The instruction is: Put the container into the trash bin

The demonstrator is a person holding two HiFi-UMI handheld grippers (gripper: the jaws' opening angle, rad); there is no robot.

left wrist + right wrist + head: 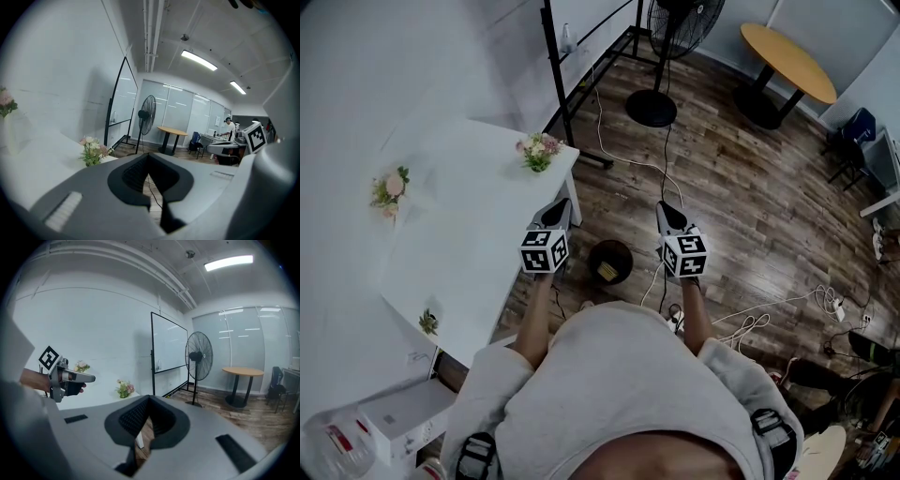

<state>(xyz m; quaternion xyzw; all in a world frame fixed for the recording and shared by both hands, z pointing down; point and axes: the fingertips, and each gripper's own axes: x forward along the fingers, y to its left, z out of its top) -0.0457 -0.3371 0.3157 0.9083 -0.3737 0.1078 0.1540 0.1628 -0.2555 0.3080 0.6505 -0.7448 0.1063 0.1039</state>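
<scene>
A small dark round trash bin [609, 261] stands on the wooden floor just beyond the table's corner, between my two grippers. Something pale yellowish [606, 272] lies inside it; I cannot tell what it is. My left gripper [558, 212] hovers over the table's edge, left of the bin, shut and empty [149, 157]. My right gripper [667, 215] is held over the floor to the bin's right, also shut with nothing in it [150, 399]. Both point forward and slightly down. Neither touches the bin.
A white table [478, 216] at the left carries small flower bunches [539, 150]. White boxes and a clear tub [342, 441] sit at the lower left. Ahead are a whiteboard stand [558, 75], a standing fan [652, 103], a round wooden table [787, 61] and cables [750, 319] on the floor.
</scene>
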